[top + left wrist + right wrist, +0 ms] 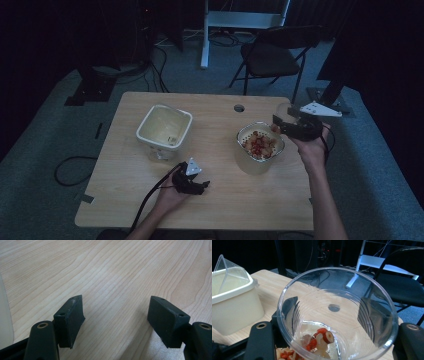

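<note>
My right gripper [281, 121] is shut on a clear plastic cup [284, 111], held tilted just past the right rim of a glass bowl [241, 134] full of red and beige food pieces [259, 143]. In the right gripper view the jaws of the right gripper [332, 311] press both sides of the cup [352, 302]. A few food pieces [322, 338] lie at its bottom. My left gripper [204, 186] rests low on the table near the front edge. In its own view the left gripper [116, 320] is open over bare wood [112, 272].
A cream square tub [150, 119] with a clear liner stands at the table's left middle; in the right gripper view the tub [234, 307] is at the left. The tabletop has a cable hole [239, 108] at the back. A black folding chair [272, 52] stands beyond the table.
</note>
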Demonstrator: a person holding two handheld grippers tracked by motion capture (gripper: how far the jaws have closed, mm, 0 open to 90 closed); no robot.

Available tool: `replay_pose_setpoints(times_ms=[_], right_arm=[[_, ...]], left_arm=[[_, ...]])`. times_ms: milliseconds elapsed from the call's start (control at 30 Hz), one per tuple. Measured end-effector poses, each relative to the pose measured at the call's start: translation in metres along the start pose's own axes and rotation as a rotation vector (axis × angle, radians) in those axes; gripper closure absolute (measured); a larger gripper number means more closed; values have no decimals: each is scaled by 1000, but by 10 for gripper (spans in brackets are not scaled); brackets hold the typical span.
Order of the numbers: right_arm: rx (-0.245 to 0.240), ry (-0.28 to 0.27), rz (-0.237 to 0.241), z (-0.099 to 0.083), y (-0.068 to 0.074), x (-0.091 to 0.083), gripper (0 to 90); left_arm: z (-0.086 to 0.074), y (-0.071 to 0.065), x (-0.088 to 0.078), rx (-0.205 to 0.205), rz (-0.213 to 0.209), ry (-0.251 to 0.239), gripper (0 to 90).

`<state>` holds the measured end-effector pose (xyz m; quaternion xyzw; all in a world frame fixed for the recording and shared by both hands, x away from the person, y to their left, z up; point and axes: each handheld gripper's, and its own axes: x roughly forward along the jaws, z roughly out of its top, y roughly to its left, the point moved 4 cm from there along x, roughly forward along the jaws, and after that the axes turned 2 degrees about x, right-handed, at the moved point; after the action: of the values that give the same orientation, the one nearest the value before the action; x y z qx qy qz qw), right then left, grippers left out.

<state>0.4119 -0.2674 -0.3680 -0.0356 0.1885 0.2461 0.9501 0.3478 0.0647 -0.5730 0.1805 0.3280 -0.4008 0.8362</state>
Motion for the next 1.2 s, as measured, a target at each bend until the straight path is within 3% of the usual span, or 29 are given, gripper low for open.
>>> replay_pose_setpoints(times_ms=[500, 1100, 1200], right_arm=[[-42, 11, 62, 2, 24, 14, 328], [-108, 0, 153, 19, 66, 29, 327], [-123, -2, 187, 22, 80, 34, 327]], left_arm=[[0, 0, 0, 1, -1, 0, 300], [0, 0, 0, 3, 0, 2, 300], [0, 0, 0, 3, -1, 2, 300]])
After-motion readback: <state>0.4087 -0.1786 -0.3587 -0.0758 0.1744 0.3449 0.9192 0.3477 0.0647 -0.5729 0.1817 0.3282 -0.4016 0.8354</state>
